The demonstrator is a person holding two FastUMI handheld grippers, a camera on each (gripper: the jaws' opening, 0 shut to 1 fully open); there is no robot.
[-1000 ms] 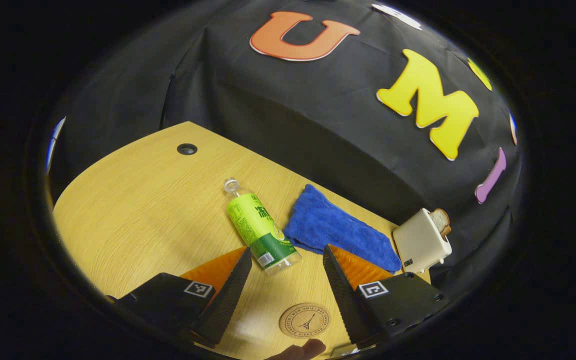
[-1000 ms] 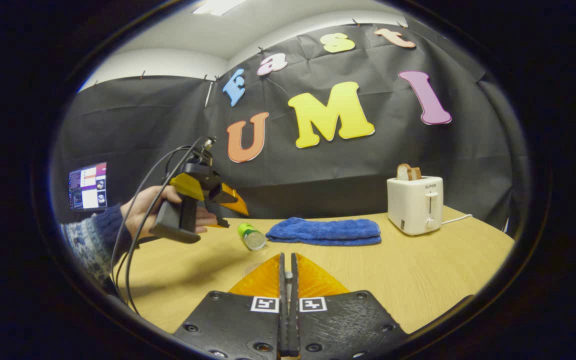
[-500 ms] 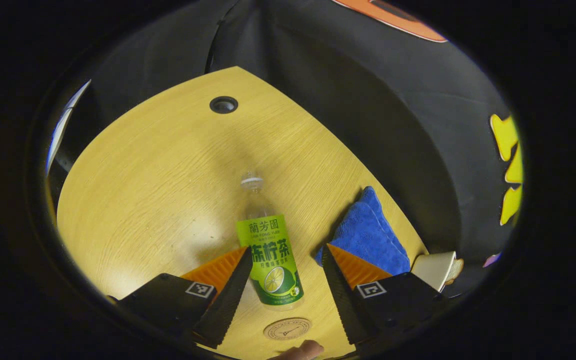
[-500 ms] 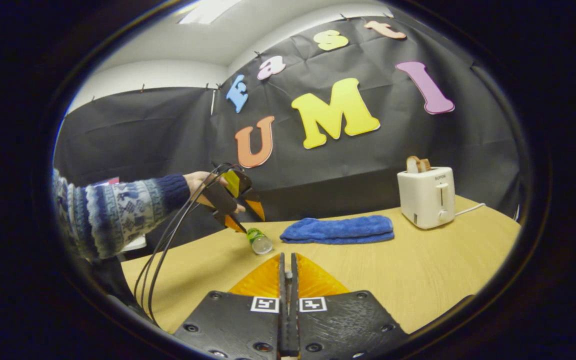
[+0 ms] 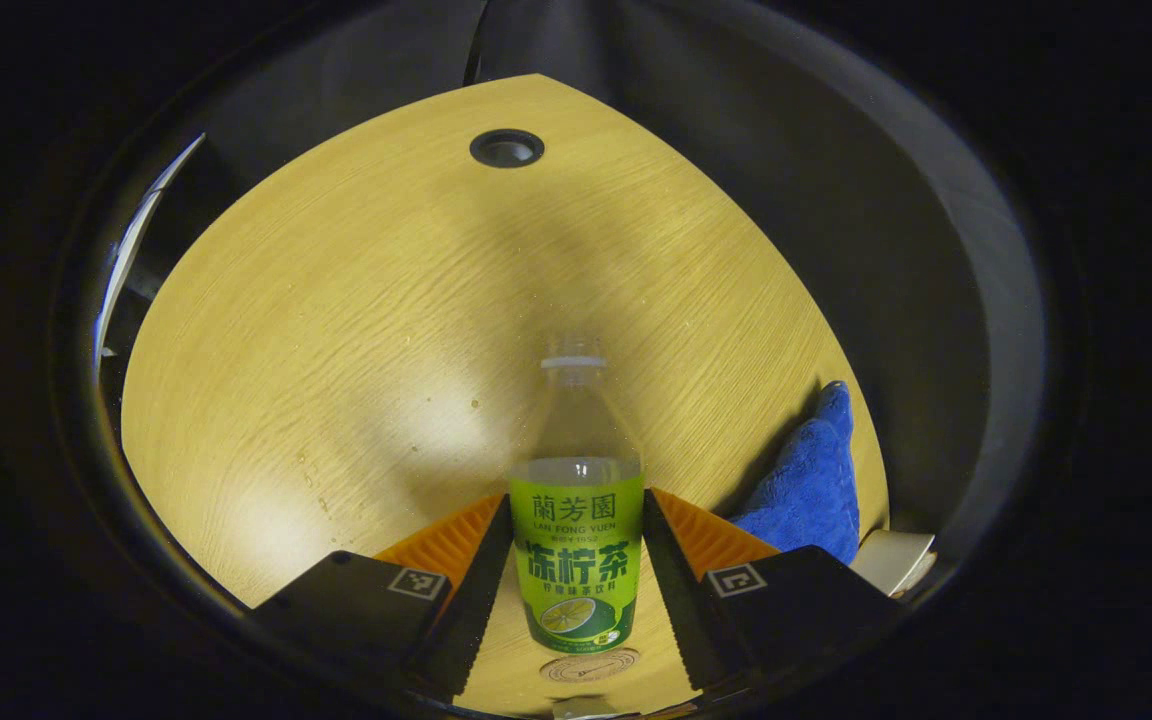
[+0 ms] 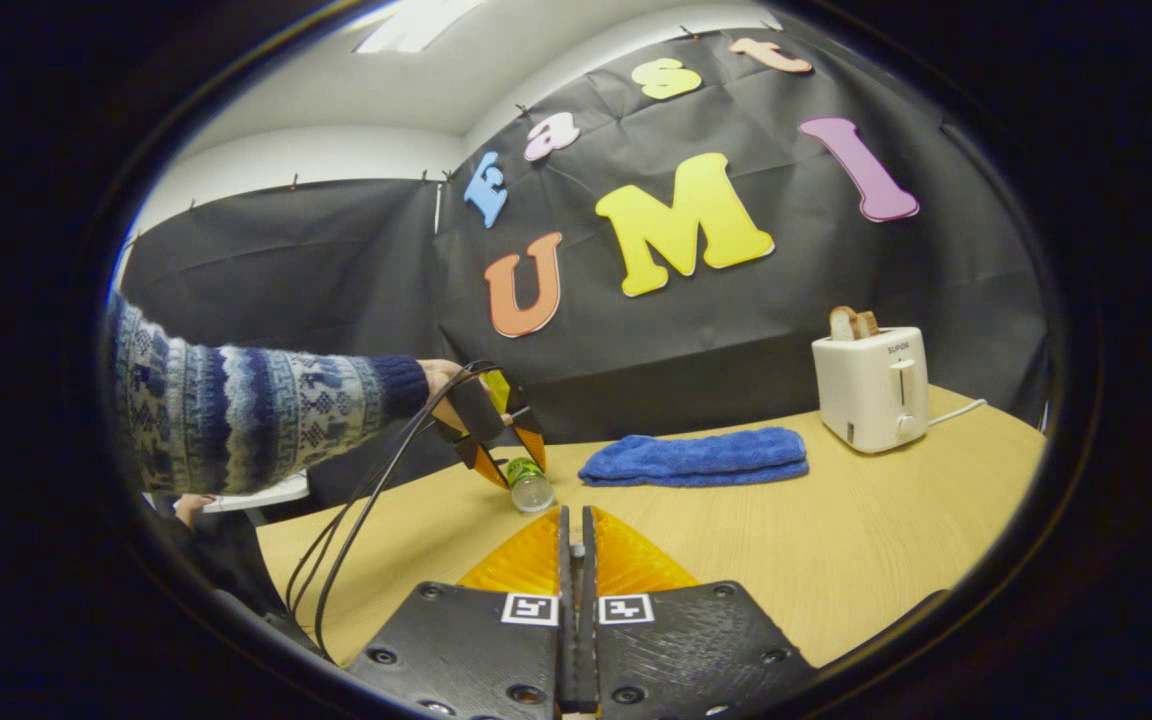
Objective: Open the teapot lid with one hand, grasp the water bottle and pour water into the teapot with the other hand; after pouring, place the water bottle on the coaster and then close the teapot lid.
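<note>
The water bottle, clear with a green and yellow label and no cap, lies on the wooden table with its neck pointing away from me. My left gripper has its two fingers pressed against the label's sides. The round cork coaster lies just below the bottle's base. In the right gripper view, the left gripper points down onto the bottle, held by a hand in a patterned sleeve. My right gripper is shut on nothing, low over the table's near side.
A folded blue cloth lies beside the bottle, its corner showing right of my left fingers. A white toaster with bread stands at the far right. A cable hole is at the table's far end. Black cables hang from the left gripper.
My left gripper dropped closer over the lying bottle and its fingers closed in on the label. The sleeve reached further right. My right gripper stayed shut and almost still.
</note>
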